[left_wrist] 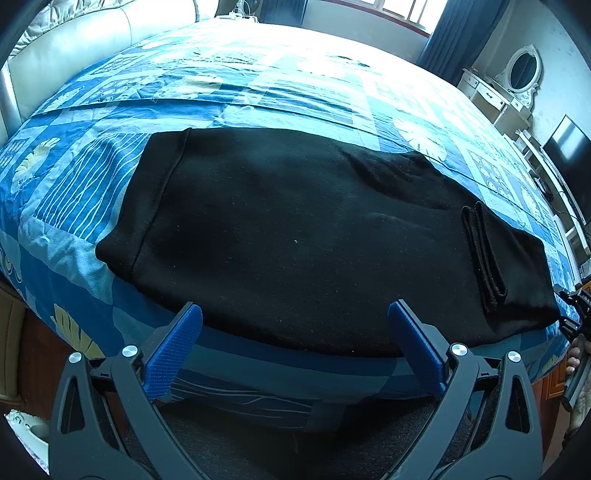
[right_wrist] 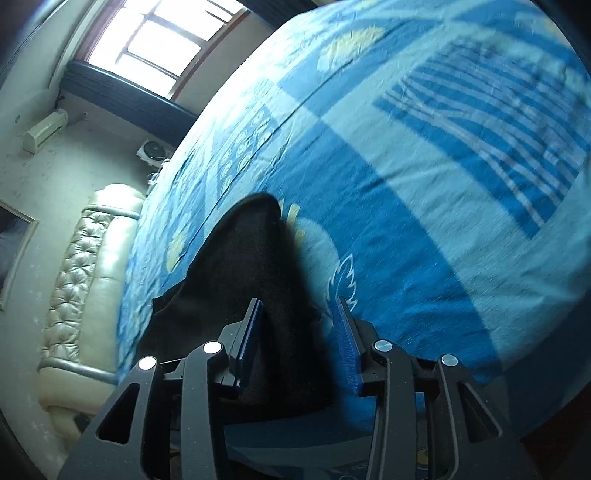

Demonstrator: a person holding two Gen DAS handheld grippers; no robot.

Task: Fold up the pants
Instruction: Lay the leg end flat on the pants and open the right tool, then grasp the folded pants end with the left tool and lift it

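Observation:
Black pants [left_wrist: 295, 221] lie flat across the blue patterned bed [left_wrist: 258, 92], waistband end at the left, ribbed cuffs [left_wrist: 484, 258] folded onto the right part. My left gripper [left_wrist: 294, 305] hovers open and wide over the pants' near edge, with nothing between its blue pads. In the right wrist view, the right end of the pants [right_wrist: 251, 266] runs between the jaws of my right gripper [right_wrist: 299, 302]. The cloth lies against the left pad, while a strip of bedsheet shows before the right pad, so the jaws stand apart. My right gripper [left_wrist: 574, 314] also shows at the pants' right corner.
A cream padded headboard [left_wrist: 74, 44] bounds the bed's far left. A white dresser with an oval mirror [left_wrist: 522, 70] and a dark TV screen [left_wrist: 569, 155] stand along the right wall. Windows with dark curtains [left_wrist: 454, 33] lie beyond the bed. A hand [left_wrist: 576, 358] holds the right gripper.

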